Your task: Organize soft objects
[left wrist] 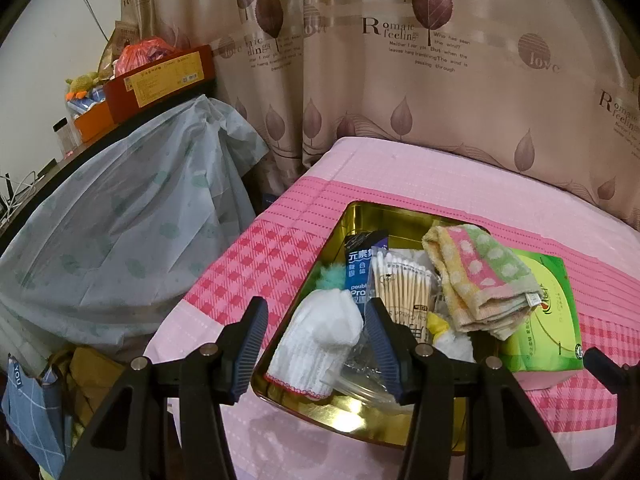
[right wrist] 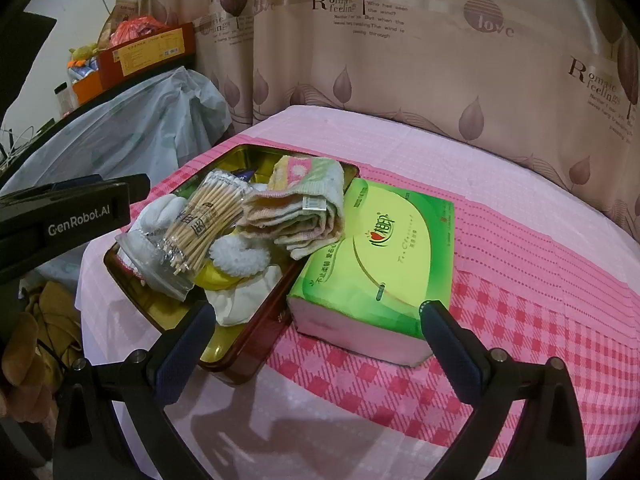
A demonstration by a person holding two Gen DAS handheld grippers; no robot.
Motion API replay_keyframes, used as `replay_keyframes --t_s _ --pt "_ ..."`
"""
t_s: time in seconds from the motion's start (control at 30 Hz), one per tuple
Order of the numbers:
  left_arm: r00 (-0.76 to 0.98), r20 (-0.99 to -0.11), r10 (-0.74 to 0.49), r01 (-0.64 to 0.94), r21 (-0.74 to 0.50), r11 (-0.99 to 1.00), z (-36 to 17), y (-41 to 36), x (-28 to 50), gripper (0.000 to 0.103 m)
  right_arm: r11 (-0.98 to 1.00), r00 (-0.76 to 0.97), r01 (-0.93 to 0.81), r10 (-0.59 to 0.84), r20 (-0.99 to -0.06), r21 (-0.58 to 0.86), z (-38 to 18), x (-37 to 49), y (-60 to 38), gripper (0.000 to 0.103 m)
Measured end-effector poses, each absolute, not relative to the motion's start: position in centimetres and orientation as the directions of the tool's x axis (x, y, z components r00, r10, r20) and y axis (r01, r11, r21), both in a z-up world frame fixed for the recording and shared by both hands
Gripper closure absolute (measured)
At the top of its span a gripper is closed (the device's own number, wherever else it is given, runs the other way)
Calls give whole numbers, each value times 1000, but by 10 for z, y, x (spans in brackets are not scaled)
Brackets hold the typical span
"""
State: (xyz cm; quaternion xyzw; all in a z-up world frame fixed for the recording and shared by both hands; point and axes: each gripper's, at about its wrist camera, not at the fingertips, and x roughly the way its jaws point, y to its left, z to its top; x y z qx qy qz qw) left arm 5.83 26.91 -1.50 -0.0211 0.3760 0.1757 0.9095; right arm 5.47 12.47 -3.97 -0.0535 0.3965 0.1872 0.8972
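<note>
A gold tin point(left wrist: 362, 216) point(right wrist: 244, 151) lies on the pink bed. It holds a white knit glove point(left wrist: 316, 336) point(right wrist: 160, 212), a bag of cotton swabs point(left wrist: 404, 284) point(right wrist: 204, 220), a blue packet point(left wrist: 358, 268) and a folded dotted towel point(left wrist: 480, 276) point(right wrist: 304, 216) that hangs over its right rim. A green tissue pack point(left wrist: 548, 312) point(right wrist: 380, 248) lies just right of the tin. My left gripper point(left wrist: 316, 312) point(right wrist: 60, 216) hovers open over the tin's left end, above the glove. My right gripper point(right wrist: 318, 312) stands wide open just before the tissue pack, touching nothing.
The bed sheet point(right wrist: 520, 264) is pink with red checks and ends at a leaf-print curtain point(right wrist: 400, 80) behind. Left of the bed stands a bulky thing under a grey plastic cover point(left wrist: 132, 220), with boxes on a shelf point(left wrist: 160, 80) above and clothes on the floor point(left wrist: 88, 380).
</note>
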Motion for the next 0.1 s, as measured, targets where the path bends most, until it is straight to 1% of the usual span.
replay_keyframes --t_s 0.1 --pt "651 -695 304 -335 96 937 -15 269 59 51 923 617 -382 295 -730 51 -39 55 125 1"
